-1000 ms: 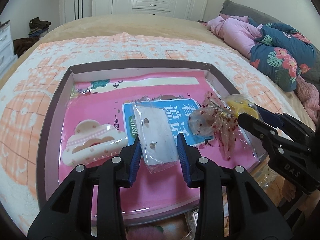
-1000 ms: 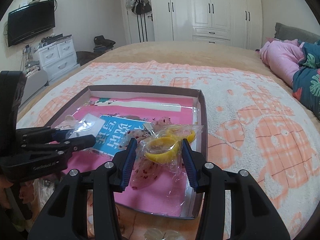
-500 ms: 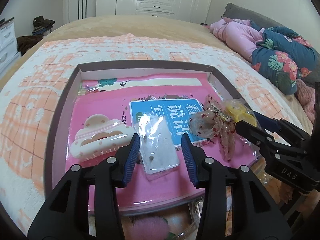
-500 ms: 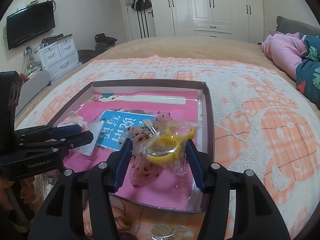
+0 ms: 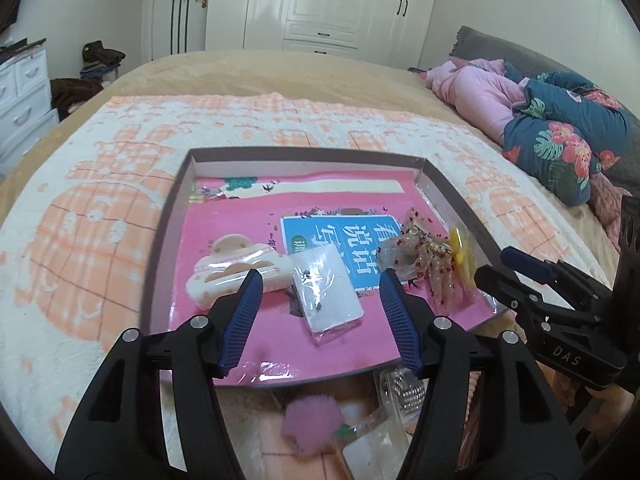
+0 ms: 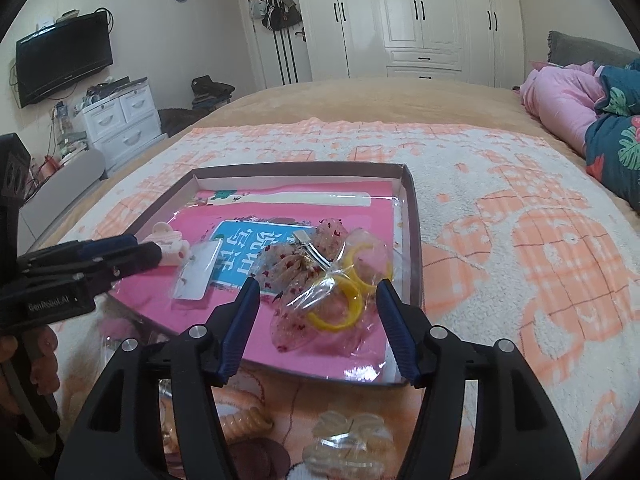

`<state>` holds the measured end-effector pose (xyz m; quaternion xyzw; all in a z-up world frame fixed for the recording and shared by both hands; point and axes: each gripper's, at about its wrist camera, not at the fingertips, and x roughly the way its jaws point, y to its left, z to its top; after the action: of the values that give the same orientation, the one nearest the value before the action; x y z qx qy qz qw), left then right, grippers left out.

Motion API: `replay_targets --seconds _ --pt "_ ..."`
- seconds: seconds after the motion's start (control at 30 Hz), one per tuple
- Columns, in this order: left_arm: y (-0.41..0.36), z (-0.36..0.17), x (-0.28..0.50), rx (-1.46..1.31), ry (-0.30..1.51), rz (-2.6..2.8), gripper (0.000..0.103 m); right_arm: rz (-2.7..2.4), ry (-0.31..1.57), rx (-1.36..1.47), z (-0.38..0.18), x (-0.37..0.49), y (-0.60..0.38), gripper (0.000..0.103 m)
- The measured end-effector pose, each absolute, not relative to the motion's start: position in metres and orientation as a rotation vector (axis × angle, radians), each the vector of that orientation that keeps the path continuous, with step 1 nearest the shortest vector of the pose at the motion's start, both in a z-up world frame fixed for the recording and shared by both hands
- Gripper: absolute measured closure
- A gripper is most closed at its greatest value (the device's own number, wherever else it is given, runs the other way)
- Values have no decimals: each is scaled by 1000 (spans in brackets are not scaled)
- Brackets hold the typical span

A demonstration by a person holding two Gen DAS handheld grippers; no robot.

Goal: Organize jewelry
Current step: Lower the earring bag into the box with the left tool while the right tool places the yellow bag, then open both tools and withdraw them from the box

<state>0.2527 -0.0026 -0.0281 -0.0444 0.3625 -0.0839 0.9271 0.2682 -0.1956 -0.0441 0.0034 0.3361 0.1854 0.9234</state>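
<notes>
Now, left hand-held gripper: jaws opening, released, clear of the flat clear plastic earring packet.
Packet: in the shallow pink-lined box, long axis eleven to five.
Right hand-held gripper: jaws opening, straddling the bagged yellow rings at twelve, nearer.

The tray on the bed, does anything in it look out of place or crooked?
Nothing is spilled or damaged. The small earring packet lies askew across the blue book label, and the bagged yellow bangles overlap the sequinned bow clip by the tray's right wall.
</notes>
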Motion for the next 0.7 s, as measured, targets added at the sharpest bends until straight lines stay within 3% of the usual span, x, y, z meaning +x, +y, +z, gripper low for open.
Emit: replay_targets --seconds 0.43,0.7 --pt "14 -12 221 -140 686 -142 32 382 628 11 -26 233 -201 30" --pt "21 -4 202 -145 655 -134 23 388 606 14 -18 206 -208 27"
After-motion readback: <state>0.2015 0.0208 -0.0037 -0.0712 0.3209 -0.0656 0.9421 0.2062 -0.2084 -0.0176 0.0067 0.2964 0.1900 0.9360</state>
